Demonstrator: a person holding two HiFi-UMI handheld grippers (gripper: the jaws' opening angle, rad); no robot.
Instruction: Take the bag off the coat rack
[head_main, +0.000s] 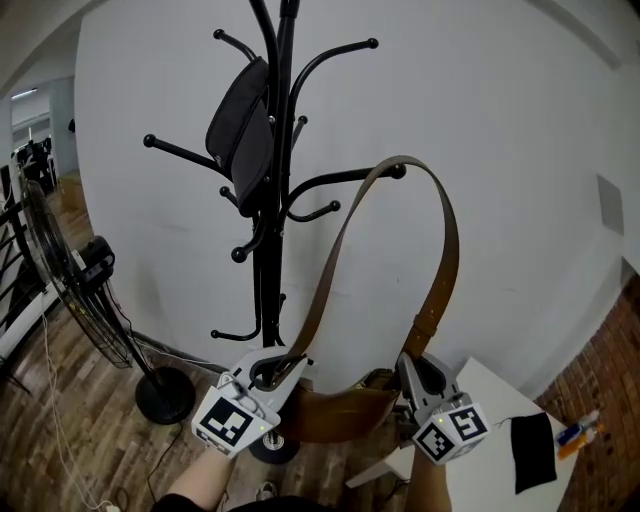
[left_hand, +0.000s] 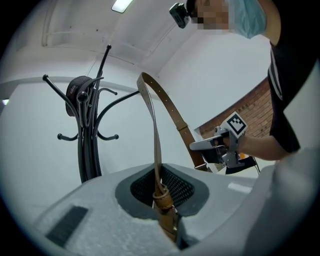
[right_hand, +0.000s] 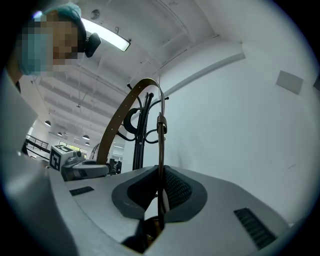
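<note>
Bag (head_main: 338, 413) hangs between left gripper (head_main: 288, 367) and right gripper (head_main: 408, 368), strap (head_main: 447, 250) clamped.

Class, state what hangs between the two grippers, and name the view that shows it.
The brown bag hangs between the left gripper and right gripper, each shut on its strap; the head view shows it.

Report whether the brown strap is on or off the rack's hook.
On: the strap arches over the tip of a coat rack hook, not lifted clear.
</note>
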